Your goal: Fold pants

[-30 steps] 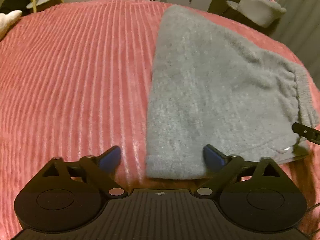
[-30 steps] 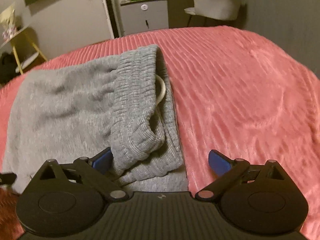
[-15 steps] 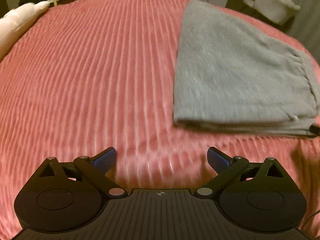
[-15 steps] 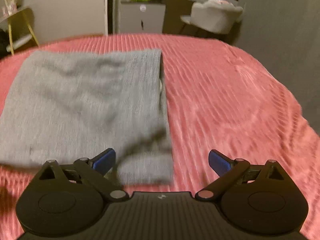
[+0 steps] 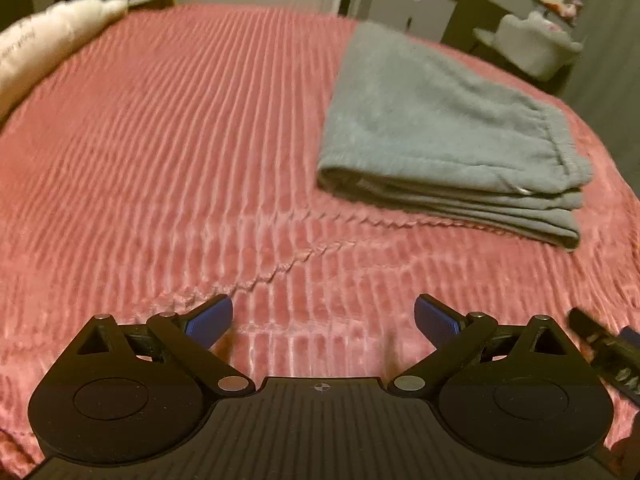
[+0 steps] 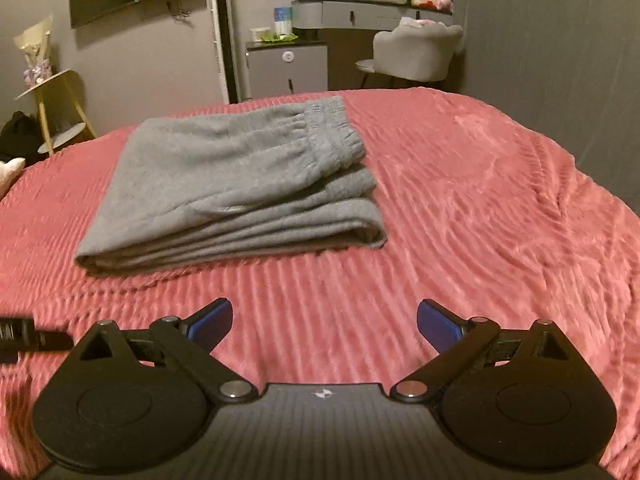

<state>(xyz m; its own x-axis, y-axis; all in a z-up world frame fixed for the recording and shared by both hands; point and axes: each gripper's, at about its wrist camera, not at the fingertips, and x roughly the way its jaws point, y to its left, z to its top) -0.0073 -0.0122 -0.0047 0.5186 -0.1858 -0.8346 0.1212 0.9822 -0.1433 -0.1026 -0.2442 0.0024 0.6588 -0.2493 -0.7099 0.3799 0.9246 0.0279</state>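
The grey pants lie folded in a flat stack of several layers on the pink ribbed bedspread. In the right wrist view the pants sit ahead and left, with the elastic waistband on top at the right. My left gripper is open and empty, held back from the pants over bare bedspread. My right gripper is open and empty, also back from the stack. Part of the other gripper shows at each view's edge.
A white pillow lies at the bed's far left. Beyond the bed stand a grey cabinet, a grey chair, a vanity with bottles and a yellow side table. Grey wall at right.
Both grippers have let go of the pants and pulled back toward me. The pants now lie folded and farther away in both views.
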